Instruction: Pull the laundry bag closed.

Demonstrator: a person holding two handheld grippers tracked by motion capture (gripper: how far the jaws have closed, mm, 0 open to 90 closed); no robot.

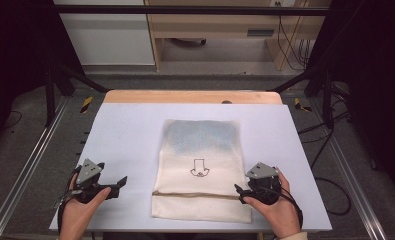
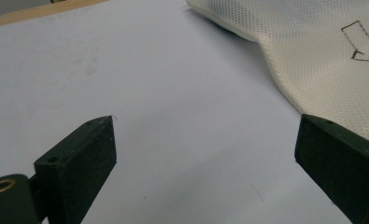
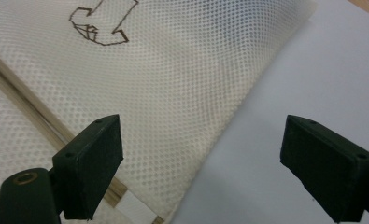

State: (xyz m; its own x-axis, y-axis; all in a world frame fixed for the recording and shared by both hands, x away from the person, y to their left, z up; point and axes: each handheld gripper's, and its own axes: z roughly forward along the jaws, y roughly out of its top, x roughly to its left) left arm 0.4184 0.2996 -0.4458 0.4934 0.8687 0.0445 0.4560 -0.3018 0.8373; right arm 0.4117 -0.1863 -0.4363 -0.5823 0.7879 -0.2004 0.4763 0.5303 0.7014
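A cream mesh bag lies flat in the middle of the white table, with a small arrow drawing on it and a brown band across near its front end. My left gripper is held in a hand to the left of the bag, apart from it and pointing toward it. In the left gripper view it stands open over bare table, the bag to the upper right. My right gripper is at the bag's right edge near the band. In the right gripper view it is open, with the bag's edge beneath the gap.
A wooden strip runs along the table's far edge. Metal rails flank both sides of the table, and cables lie on the floor to the right. Bare table surface stretches to the left and right of the bag.
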